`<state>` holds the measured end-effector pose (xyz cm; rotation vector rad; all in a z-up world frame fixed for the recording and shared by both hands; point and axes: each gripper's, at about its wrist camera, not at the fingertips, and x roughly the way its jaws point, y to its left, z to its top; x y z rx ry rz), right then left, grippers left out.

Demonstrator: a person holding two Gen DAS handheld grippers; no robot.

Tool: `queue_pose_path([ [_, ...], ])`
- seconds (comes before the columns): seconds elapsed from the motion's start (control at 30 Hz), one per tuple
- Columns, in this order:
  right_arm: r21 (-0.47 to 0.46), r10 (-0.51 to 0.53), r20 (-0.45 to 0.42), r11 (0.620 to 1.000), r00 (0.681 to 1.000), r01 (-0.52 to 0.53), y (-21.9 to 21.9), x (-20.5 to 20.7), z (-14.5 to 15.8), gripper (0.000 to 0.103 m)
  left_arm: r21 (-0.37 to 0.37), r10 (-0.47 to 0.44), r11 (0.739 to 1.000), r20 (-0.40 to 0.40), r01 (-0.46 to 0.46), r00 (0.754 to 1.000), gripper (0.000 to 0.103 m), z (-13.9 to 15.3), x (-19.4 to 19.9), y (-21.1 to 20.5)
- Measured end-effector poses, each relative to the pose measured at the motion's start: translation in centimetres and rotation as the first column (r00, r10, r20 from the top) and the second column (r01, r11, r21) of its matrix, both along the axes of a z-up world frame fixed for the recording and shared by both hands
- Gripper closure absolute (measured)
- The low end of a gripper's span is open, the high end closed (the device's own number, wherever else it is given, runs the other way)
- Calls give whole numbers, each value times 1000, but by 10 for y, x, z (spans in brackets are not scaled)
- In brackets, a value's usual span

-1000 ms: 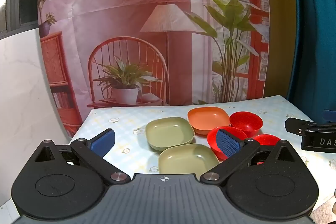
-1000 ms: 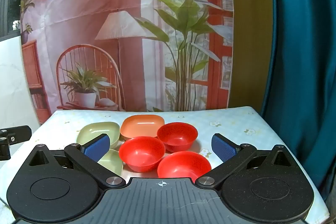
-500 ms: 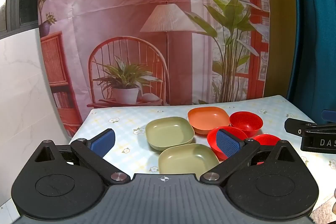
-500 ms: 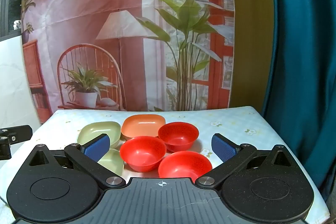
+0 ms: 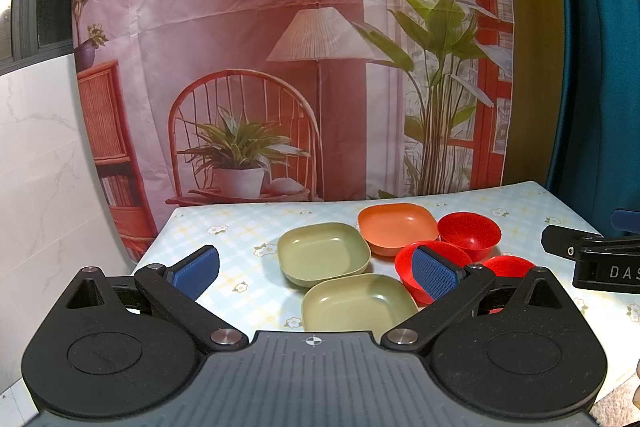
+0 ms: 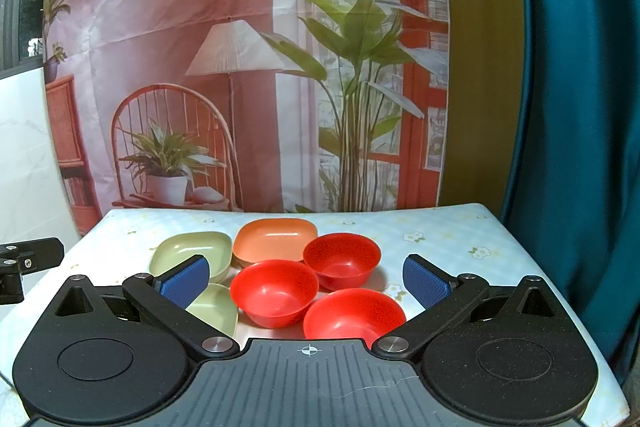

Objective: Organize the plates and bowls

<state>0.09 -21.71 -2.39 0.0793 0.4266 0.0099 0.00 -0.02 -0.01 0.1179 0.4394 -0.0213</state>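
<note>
Nothing has moved: both grippers, left (image 5: pixel 316 269) and right (image 6: pixel 306 277), hover with fingers spread, empty. Plates (image 5: pixel 323 253) and bowls (image 6: pixel 276 291) sit unstacked mid-worktop (image 6: pixel 440 227); sorting not begun.

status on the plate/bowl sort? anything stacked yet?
Done: nothing stacked. The two green plates, orange plate and three red bowls sit separately on the table, though close together.
In hand: nothing; left gripper and right gripper are open, short of the dishes.
Left: all the grouping of plates and bowls.
</note>
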Motion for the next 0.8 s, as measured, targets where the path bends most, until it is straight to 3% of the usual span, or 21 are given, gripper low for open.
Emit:
queue_pose_path([
  [0.8, -1, 0, 2, 1000, 1000, 0, 1, 0, -1, 0, -1, 0, 1000, -1, 0, 1000, 0, 0, 1, 0],
])
